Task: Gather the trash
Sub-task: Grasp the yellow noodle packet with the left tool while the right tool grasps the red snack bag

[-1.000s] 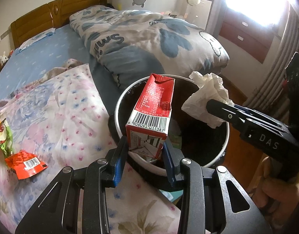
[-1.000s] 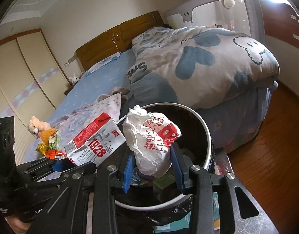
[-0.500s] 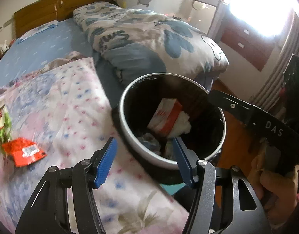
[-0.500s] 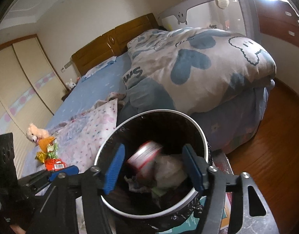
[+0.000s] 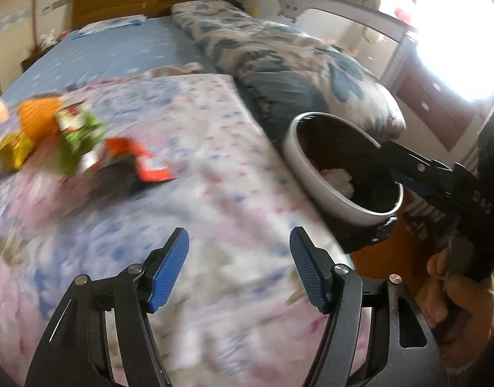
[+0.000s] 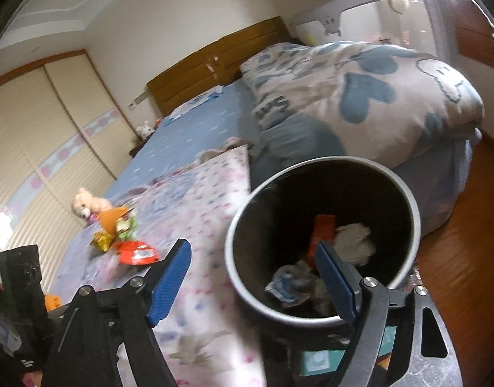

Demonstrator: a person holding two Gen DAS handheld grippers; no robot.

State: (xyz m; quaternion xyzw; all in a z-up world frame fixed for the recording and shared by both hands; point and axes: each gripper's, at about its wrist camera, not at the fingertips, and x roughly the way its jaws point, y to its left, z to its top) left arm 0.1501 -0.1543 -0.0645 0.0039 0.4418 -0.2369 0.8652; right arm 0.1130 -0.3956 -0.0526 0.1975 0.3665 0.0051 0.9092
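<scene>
I had both the left gripper (image 5: 239, 266) and right gripper (image 6: 256, 279) spread and empty; wrappers (image 5: 82, 142) lay ahead-left of my left jaws, trash bin (image 6: 405, 254) under my right

left wrist view low over bed (image 5: 214, 177), right wrist view close above bin (image 6: 324, 317), both share bin

Your bed (image 5: 124, 54), under a pink floral sheet (image 5: 214, 193), carries crumpled red, green and orange snack wrappers (image 5: 85, 148) at the frame's left and a folded blue-heart duvet (image 5: 298, 61) upper right.
</scene>
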